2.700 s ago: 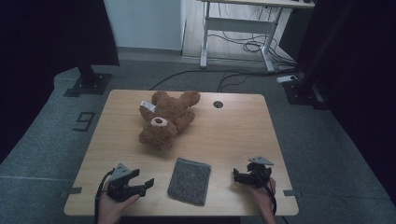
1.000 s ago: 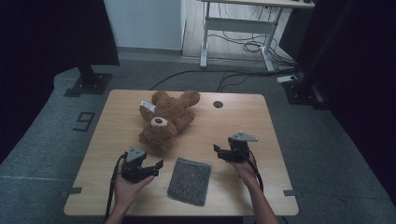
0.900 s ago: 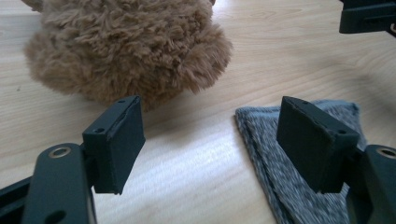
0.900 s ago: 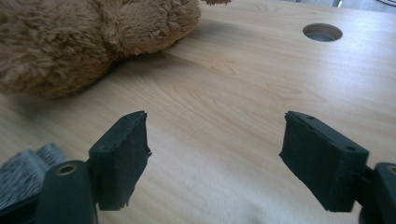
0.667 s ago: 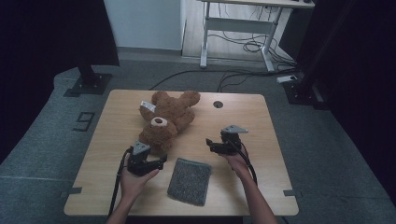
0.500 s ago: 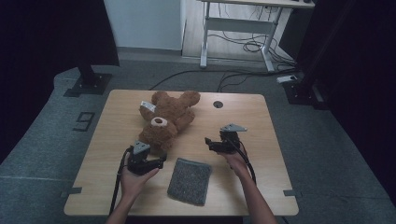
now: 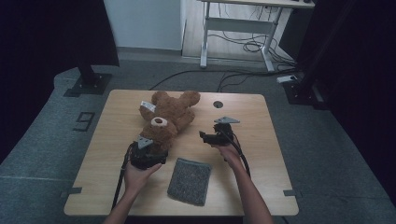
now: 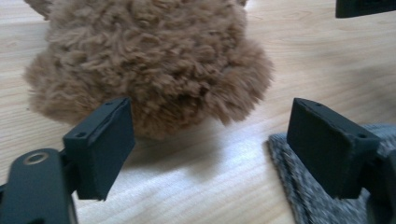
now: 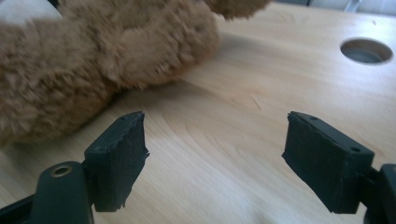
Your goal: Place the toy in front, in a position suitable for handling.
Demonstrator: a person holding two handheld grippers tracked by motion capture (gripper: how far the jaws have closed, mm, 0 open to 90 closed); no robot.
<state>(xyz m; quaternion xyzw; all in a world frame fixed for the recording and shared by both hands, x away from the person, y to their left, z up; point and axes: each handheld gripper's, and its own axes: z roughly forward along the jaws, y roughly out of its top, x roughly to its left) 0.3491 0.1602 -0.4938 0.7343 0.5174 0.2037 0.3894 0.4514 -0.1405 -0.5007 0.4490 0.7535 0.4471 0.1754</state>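
A brown teddy bear (image 7: 167,117) lies on the wooden table (image 7: 116,121), its head toward the near side. In the high view my left gripper (image 7: 152,151) sits just short of that head. In the left gripper view my left gripper (image 8: 212,135) stands open, the furry head (image 8: 149,60) close ahead and nothing between the pads. My right gripper (image 7: 204,136) is to the right of the bear, pointing at its side. In the right gripper view my right gripper (image 9: 215,154) is open over bare wood, the bear's body (image 9: 93,60) ahead to the left.
A grey felt cloth (image 7: 189,181) lies flat near the front edge between my forearms; its corner (image 8: 299,186) lies under my left gripper's right jaw. A round cable hole (image 7: 218,104) is at the table's back. Desk legs and cables stand on the floor beyond.
Both hands have moved forward from the table's front edge toward the bear. The left gripper has come up to its head; the right has swung in leftward toward its side.
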